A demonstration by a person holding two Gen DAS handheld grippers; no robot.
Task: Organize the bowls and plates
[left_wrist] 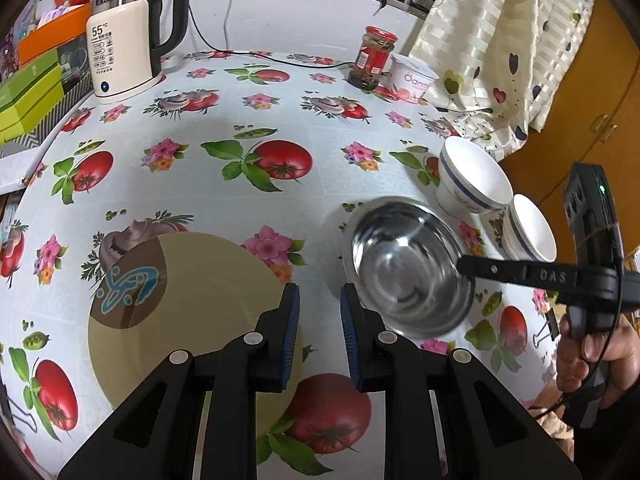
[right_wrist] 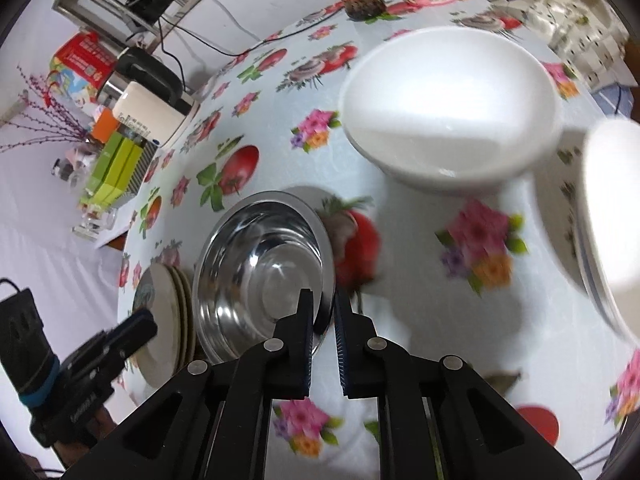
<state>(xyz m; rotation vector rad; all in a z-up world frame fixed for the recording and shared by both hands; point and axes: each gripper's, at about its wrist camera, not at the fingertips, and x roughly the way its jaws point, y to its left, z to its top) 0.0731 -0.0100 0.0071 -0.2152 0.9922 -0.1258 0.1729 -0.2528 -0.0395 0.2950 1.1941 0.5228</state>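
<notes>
A beige plate [left_wrist: 188,316] with a brown and blue patch lies on the tomato-print tablecloth; in the right wrist view it shows as a stack of plates [right_wrist: 168,320]. My left gripper [left_wrist: 320,336] is open and empty, hovering just right of the plate's rim. A steel bowl [left_wrist: 404,268] sits to the right. My right gripper [right_wrist: 324,312] is shut on the steel bowl's [right_wrist: 260,268] near rim; it also shows in the left wrist view [left_wrist: 472,270]. Two white blue-banded bowls [left_wrist: 472,178] [left_wrist: 528,230] stand beyond, large and blurred in the right wrist view [right_wrist: 452,104] [right_wrist: 612,208].
An electric kettle [left_wrist: 128,40] and stacked boxes [left_wrist: 32,92] stand at the table's far left. A red-lidded jar [left_wrist: 372,58] and a yoghurt tub [left_wrist: 412,78] stand at the back. A curtain [left_wrist: 500,40] hangs at the right. A binder clip [left_wrist: 548,328] lies near the table's right edge.
</notes>
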